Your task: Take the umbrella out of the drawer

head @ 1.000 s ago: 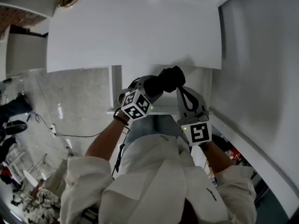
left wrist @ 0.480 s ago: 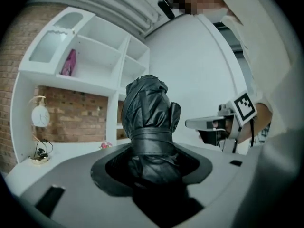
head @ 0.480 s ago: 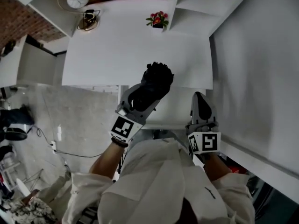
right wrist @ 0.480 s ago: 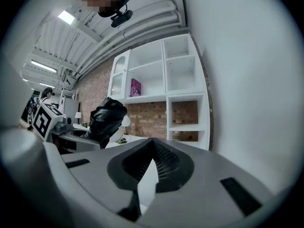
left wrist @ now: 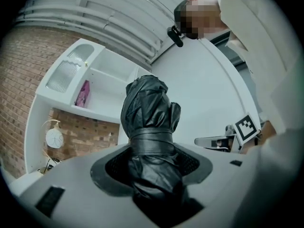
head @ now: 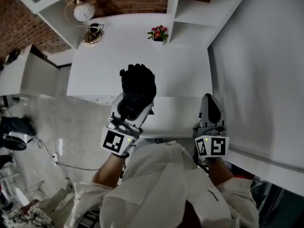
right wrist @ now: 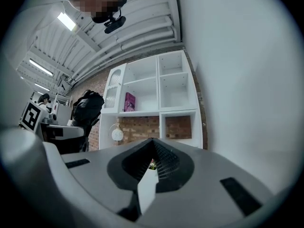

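Observation:
A folded black umbrella (head: 137,84), bound by its strap, is clamped between the jaws of my left gripper (head: 134,102). It is held up in front of the white desk (head: 180,65). In the left gripper view the umbrella (left wrist: 149,113) fills the gap between the jaws of the left gripper (left wrist: 152,163) and sticks out past them. My right gripper (head: 209,103) is to the right, apart from the umbrella, with its jaws together and nothing in them. In the right gripper view the jaws of the right gripper (right wrist: 153,148) meet at the tip. The umbrella (right wrist: 88,106) shows at left there.
A white shelf unit (right wrist: 159,96) against a brick wall stands behind the desk, with a round clock (head: 84,12) and a small flower pot (head: 158,33) near it. A white wall (head: 256,70) runs along the right. A white ledge (head: 173,120) lies under the grippers.
Both grippers have risen. The left one has swung up from pointing down, carrying the umbrella higher and to the left. The right one has moved right, away from the umbrella.

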A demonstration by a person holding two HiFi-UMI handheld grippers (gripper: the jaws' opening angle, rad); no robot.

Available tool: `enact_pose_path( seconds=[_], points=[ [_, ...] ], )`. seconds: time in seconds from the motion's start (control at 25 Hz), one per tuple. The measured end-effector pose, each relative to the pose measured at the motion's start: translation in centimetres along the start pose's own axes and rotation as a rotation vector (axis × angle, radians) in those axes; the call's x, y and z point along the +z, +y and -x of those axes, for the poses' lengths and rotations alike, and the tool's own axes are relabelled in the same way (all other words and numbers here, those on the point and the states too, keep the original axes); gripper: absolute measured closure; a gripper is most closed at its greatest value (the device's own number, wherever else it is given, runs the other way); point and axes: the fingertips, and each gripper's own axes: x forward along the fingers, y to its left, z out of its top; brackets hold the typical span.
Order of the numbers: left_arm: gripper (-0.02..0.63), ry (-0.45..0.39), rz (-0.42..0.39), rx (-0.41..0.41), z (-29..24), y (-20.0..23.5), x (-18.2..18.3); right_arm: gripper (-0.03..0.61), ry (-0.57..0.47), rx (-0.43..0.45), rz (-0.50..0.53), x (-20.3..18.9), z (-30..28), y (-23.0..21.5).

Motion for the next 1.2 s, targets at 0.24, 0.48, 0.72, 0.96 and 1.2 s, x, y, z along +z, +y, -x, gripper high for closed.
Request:
enact_pose_path(
  seconds=[0.24, 0.48, 0.72, 0.96, 1.2],
  points=[
    [0.347, -0.015, 0.0, 0.023, 0.3, 0.2, 0.4, 0.561, -0.012, -0.009, -0.004, 0.4, 0.2, -0.6],
    [0.347, -0.033, 0.002, 0.035, 0.3, 0.2, 0.7, 0.561, -0.007, -0.002, -0.009, -0.1, 0.3, -0.7],
    [0.347, -0.029, 0.006, 0.032, 0.3, 0.3, 0.6, 0.561, -0.013, 0.026, -0.013, 0.2, 0.1, 0.2],
    [0.347, -0.031, 0.013, 0.034, 0.3, 0.3, 0.4, 0.561, -0.012, 0.032, -0.018, 0.0, 0.2, 0.4],
    [0.347, -0.032, 0.016, 0.031, 0.3, 0.3, 0.5, 0.561, -0.009, 0.036, -0.022, -0.2, 0.2, 0.7]
  ],
)
